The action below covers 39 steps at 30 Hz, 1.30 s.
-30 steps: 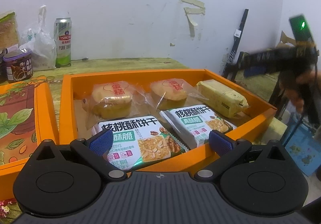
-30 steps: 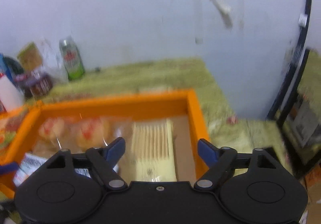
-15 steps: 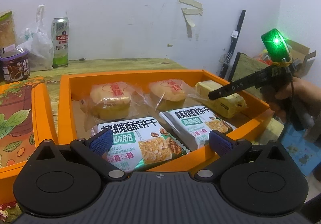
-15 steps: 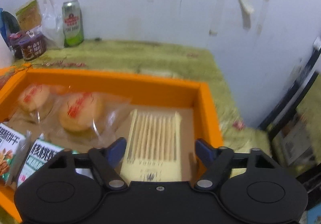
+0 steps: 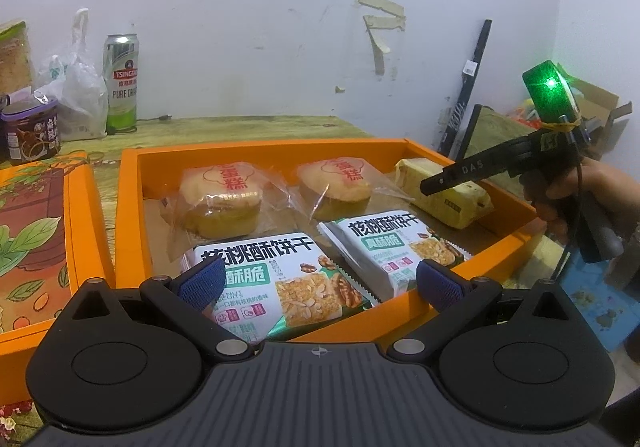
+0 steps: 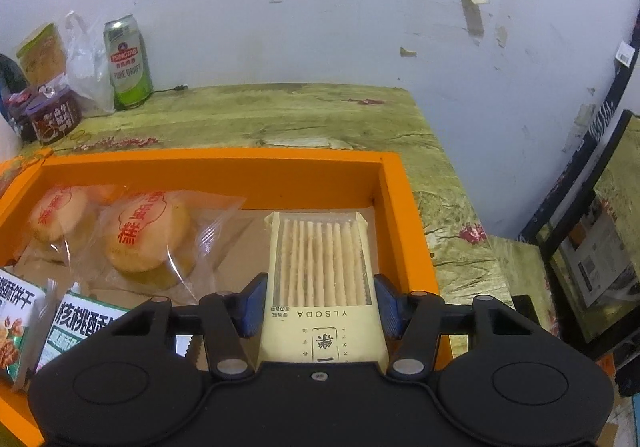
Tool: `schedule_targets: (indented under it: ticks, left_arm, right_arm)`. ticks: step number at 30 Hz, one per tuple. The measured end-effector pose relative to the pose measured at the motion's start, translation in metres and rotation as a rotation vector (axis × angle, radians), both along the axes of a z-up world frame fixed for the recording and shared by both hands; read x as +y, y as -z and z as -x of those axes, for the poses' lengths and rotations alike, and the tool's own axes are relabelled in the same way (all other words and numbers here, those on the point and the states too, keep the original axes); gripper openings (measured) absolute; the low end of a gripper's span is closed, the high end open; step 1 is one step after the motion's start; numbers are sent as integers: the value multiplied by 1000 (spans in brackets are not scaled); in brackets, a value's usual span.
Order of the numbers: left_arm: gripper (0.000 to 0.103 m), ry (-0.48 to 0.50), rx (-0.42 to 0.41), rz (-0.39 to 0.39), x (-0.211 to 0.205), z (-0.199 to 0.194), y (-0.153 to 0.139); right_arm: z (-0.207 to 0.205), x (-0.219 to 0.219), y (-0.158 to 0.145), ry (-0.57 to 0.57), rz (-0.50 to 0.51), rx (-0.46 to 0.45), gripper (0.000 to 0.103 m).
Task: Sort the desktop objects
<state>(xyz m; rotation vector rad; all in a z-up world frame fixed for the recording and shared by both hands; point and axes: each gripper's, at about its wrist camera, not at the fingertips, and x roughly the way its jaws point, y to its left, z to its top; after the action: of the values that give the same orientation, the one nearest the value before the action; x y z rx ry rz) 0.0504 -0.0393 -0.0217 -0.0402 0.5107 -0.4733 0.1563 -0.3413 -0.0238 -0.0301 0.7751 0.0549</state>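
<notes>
Right tool (image 6: 318,305): jaws just closing, pads on both long sides of the cracker pack (image 6: 320,279), lower centre. Pack in orange tray (image 6: 394,207), long axis along tool. Left tool (image 5: 318,281) spread, empty, farther.

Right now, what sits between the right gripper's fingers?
The cracker pack, with both fingers against its sides, shown in the right wrist view.
</notes>
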Motion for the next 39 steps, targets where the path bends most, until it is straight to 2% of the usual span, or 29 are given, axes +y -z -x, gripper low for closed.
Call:
schedule_targets:
  ticks: [7, 11, 13, 14, 17, 19, 23, 28, 31, 39]
  left_arm:
    - [103, -1, 2, -1, 0, 2, -1]
    - [103, -2, 2, -4, 0, 3, -1]
    - [103, -3, 1, -6, 0, 4, -1]
    - [103, -3, 0, -6, 0, 4, -1]
    - [103, -3, 0, -3, 0, 4, -1]
    - [103, 0, 2, -1, 0, 3, -1]
    - [103, 1, 2, 3, 1, 4, -1]
    - [103, 5, 5, 6, 0, 5, -1]
    - [103, 10, 4, 11, 1, 5, -1]
    - [103, 18, -1, 15, 4, 3, 1]
  right_arm:
    - [2, 2, 1, 19, -11, 4, 55]
    - [4, 4, 0, 2, -9, 12, 68]
    - [10, 6, -9, 5, 17, -25, 72]
    - [14, 7, -15, 7, 21, -52, 77]
    - [22, 10, -39, 7, -5, -140, 87]
    - [20, 20, -49, -40, -50, -168, 95]
    - [-3, 58, -45, -183, -81, -119, 95]
    - [-35, 109, -13, -316, 45, -13, 94]
    - [-44, 115, -3, -331, 60, 20, 92]
    - [-46, 108, -3, -324, 53, 26, 84]
